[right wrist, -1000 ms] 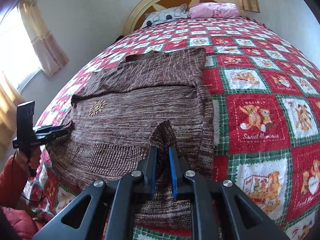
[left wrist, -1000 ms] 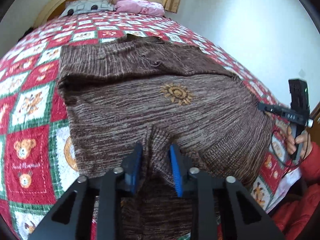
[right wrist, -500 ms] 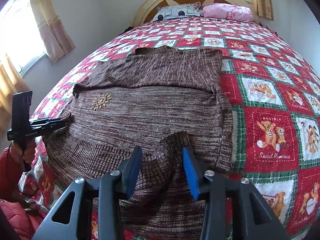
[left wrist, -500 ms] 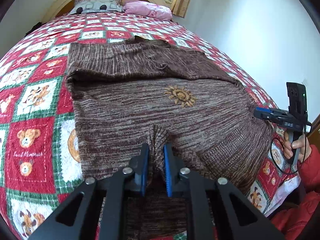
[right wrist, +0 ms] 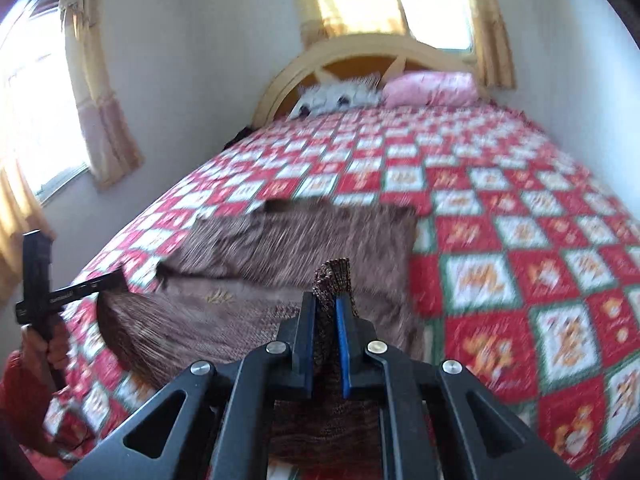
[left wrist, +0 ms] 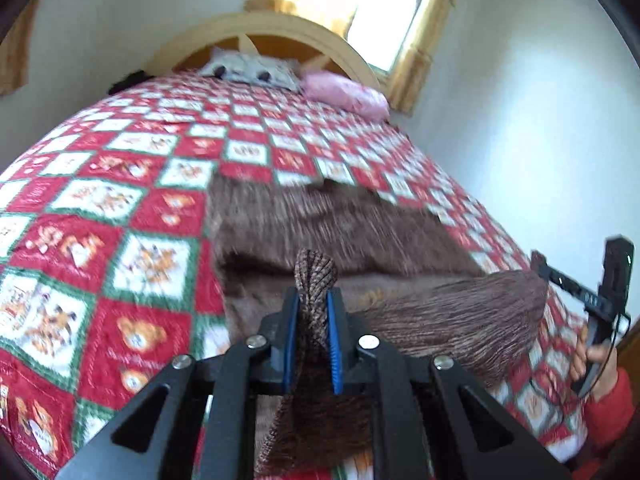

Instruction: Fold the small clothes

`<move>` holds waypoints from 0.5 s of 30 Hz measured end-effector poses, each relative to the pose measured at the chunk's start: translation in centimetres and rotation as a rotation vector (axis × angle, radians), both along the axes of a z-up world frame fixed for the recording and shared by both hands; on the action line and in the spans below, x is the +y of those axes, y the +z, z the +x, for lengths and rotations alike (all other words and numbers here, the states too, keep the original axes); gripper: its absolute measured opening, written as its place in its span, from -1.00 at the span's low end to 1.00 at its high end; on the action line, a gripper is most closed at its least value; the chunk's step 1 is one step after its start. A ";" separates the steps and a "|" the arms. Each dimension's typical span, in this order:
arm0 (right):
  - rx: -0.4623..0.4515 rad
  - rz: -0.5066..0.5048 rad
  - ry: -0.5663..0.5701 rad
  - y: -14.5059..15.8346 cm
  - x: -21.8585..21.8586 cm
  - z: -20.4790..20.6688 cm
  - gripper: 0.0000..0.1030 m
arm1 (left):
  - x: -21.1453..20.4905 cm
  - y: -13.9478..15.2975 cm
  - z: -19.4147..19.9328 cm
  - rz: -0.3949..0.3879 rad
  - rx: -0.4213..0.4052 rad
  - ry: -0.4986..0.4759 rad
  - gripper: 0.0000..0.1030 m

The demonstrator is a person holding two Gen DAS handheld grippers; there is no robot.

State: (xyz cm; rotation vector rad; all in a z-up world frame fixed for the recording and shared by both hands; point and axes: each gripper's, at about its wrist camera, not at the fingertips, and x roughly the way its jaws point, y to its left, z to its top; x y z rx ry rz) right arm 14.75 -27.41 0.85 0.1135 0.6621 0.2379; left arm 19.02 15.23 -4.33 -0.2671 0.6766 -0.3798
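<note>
left gripper (left wrist: pixel 313 312) clamped shut, right gripper (right wrist: pixel 327 312) seemingly likewise

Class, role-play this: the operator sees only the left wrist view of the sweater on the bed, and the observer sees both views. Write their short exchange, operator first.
Operator: My left gripper is clamped on the sweater. I see the right gripper only side-on. Is it gripping?
Observer: Yes, its blue pads pinch a bunched fold of the sweater's edge.
Operator: What is on the wall to my left?
Observer: A bright window with a pale curtain beside it.
</note>
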 end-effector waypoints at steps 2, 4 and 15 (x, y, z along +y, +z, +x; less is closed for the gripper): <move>-0.029 -0.021 -0.028 0.5 0.2 0.9 -0.83 | 0.2 0.3 1.1 -0.016 -0.007 0.036 -0.72; -0.039 -0.021 -0.039 0.9 0.3 1.6 -0.83 | 0.0 0.6 2.1 -0.013 -0.018 0.055 -0.72; -0.074 -0.084 -0.053 1.7 1.4 7.6 -0.83 | -0.3 1.7 7.9 -0.026 -0.042 0.133 -0.73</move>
